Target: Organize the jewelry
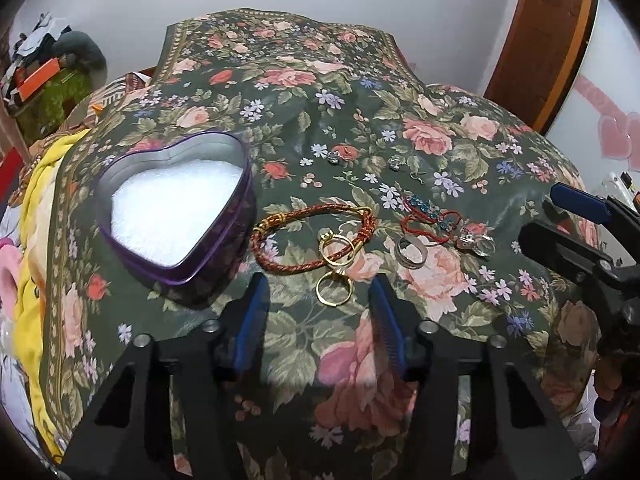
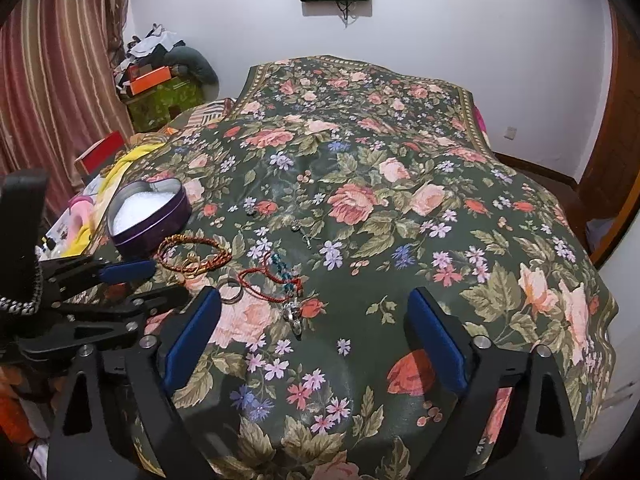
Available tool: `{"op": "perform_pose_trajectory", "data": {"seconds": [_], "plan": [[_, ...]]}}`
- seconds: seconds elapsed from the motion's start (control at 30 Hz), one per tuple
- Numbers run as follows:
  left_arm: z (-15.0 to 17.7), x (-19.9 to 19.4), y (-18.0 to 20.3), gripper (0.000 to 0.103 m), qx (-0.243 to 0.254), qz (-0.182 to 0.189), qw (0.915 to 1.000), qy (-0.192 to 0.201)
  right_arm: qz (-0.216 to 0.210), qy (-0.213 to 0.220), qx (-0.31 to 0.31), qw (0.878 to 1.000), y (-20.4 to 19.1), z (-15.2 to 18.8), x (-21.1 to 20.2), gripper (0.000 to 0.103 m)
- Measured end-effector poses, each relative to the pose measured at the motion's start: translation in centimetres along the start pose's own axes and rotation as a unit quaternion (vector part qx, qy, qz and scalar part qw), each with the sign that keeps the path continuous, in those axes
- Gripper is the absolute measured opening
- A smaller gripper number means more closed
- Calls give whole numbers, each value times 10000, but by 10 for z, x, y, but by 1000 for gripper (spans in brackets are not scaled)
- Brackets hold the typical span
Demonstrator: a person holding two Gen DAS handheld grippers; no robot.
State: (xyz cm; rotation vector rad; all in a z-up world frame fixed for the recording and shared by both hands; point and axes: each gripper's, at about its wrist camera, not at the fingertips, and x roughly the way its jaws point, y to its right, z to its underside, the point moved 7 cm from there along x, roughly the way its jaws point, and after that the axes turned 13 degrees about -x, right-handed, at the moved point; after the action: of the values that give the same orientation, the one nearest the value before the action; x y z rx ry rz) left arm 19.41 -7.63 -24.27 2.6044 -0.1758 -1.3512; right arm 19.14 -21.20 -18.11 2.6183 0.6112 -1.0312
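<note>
An open purple heart-shaped tin (image 1: 176, 208) with white padding sits on the floral bedspread, left of the jewelry; it also shows in the right wrist view (image 2: 150, 216). A red-gold braided bracelet (image 1: 280, 256), two gold rings (image 1: 334, 288), a silver ring (image 1: 410, 251), a red cord bracelet with blue stones (image 1: 426, 220) and clear earrings (image 1: 478, 242) lie beside it. My left gripper (image 1: 320, 304) is open, just short of the nearer gold ring. My right gripper (image 2: 316, 320) is open and empty, right of the jewelry; it also shows at the right of the left wrist view (image 1: 560, 220).
The floral bedspread (image 2: 400, 200) covers the whole bed. Two more small earrings (image 1: 394, 163) lie farther back. Yellow cloth (image 1: 32, 216) and clutter lie off the bed's left edge. A striped curtain (image 2: 52, 80) hangs at left, a wooden door frame (image 1: 540, 40) at right.
</note>
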Motion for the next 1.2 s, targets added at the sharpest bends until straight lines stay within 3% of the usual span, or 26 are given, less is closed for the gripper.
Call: {"op": "perform_pose_trajectory", "data": {"seconds": [0.13,0.27,0.47,0.57,0.67,0.83,0.97,1.2], "plan": [[-2,3,0,30,24,57,10000,41,-170,-45,13,9998,-3,2,4,83],[-1,2,-2,17,16,104,9999,56,-430,-107,67,9990,-8,3,9,69],[-1,-1,-3,16,-62,212,9997,63,-615,-371,51,9974,-15,7,25,50],[-1,-3,-4,5,-128,316,9994,48,-657,-501,68,9966,-16,11,32,40],[-1,-4,-5,5,-150,322,9994,51,-686,-629,13,9957,-19,14,38,31],[-1,-6,-7,5,-201,338,9992,57,-673,-731,-195,9949,-24,17,43,30],[-1,-8,-8,5,-211,347,9991,82,-578,-758,-182,9953,-21,17,47,14],[-3,-18,-10,4,-268,392,9987,178,-625,-647,69,9959,-16,17,42,12]]}}
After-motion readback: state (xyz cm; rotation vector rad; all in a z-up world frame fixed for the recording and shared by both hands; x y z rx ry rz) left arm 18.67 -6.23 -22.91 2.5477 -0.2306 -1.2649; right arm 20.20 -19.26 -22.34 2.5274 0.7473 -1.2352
